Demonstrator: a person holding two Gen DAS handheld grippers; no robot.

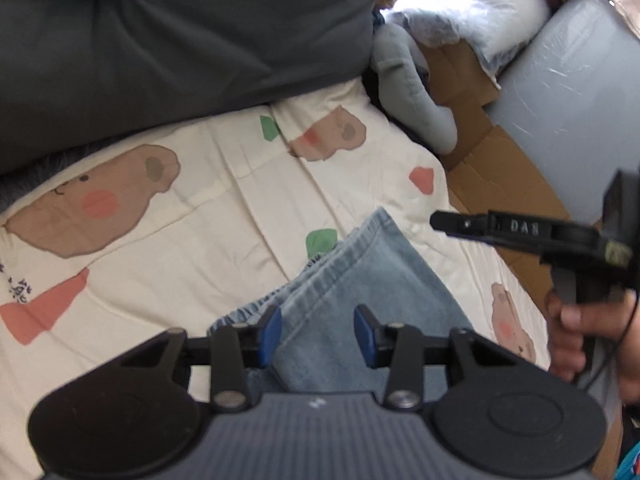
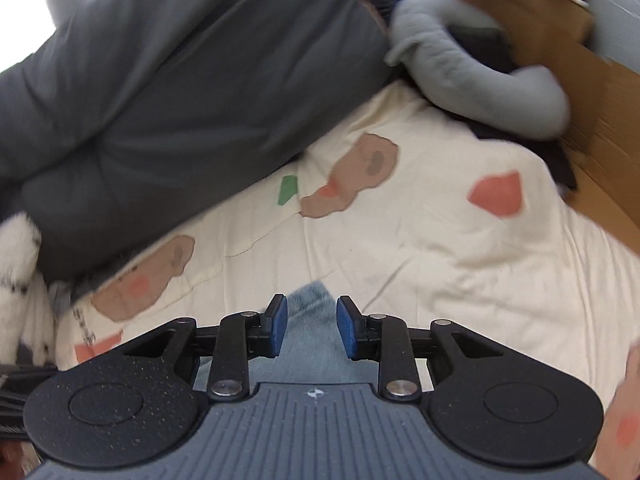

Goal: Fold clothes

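On the left of the left wrist view, a dark grey cushion [image 1: 180, 48] lies along the far edge of the bed. The bed is covered by a cream sheet [image 1: 224, 216] with brown bear faces and red and green patches. In the middle, the jeans [image 1: 360, 280] lie folded on this sheet, with the elastic waistband on their left side and one corner pointing away from the camera. The left tongs [image 1: 318, 334] are above the near part of the jeans. Their blue pads stand apart and do not press the cloth, so they are open and hold nothing. Further right, the right tongs [image 1: 440, 222] come in from the side, held by a hand [image 1: 576, 332]; from this side I cannot tell their gap. Behind them are a grey soft toy [image 1: 412, 88], a cardboard box [image 1: 500, 168] and a white pillow [image 1: 472, 4].

In the right wrist view, the right tongs [image 2: 311, 328] are also open, with the corner of the jeans [image 2: 310, 340] visible between the pads but not pinched.
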